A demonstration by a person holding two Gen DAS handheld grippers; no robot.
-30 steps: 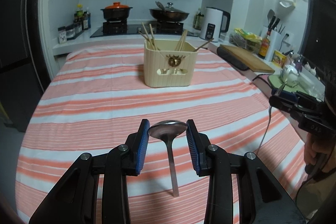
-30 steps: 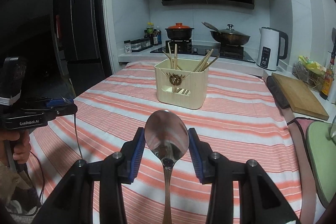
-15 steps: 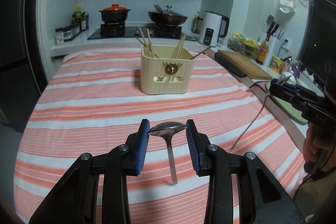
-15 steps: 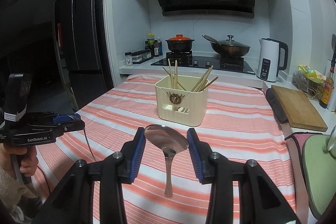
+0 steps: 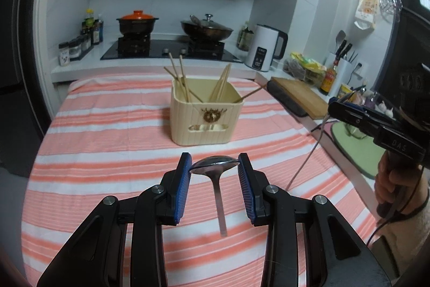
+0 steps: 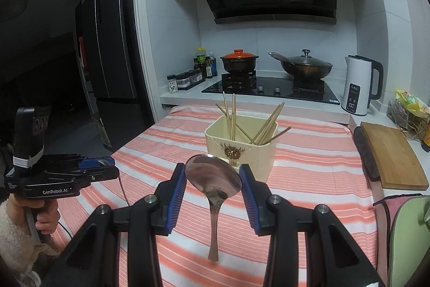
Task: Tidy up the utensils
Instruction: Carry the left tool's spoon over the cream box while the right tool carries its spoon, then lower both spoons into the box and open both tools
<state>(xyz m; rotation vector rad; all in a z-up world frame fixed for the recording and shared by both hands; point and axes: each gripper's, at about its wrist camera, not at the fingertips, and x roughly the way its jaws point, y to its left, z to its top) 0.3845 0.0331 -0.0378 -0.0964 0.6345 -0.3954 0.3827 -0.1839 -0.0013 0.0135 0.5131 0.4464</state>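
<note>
L gripper (image 5: 214,166) clamps spoon 1 (image 5: 215,165) | R gripper (image 6: 212,175) clamps spoon 2 (image 6: 213,176) | 1 holder (image 5: 205,114)

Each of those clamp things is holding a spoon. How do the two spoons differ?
1. The left spoon shows its bowl nearly edge-on, lying flat; the right spoon tilts its bowl open toward the camera.
2. The left spoon has a plain straight handle; the right spoon's handle flares at its end.

Both are shiny metal, gripped across the bowl by blue pads, with handles hanging above the striped cloth.
</note>
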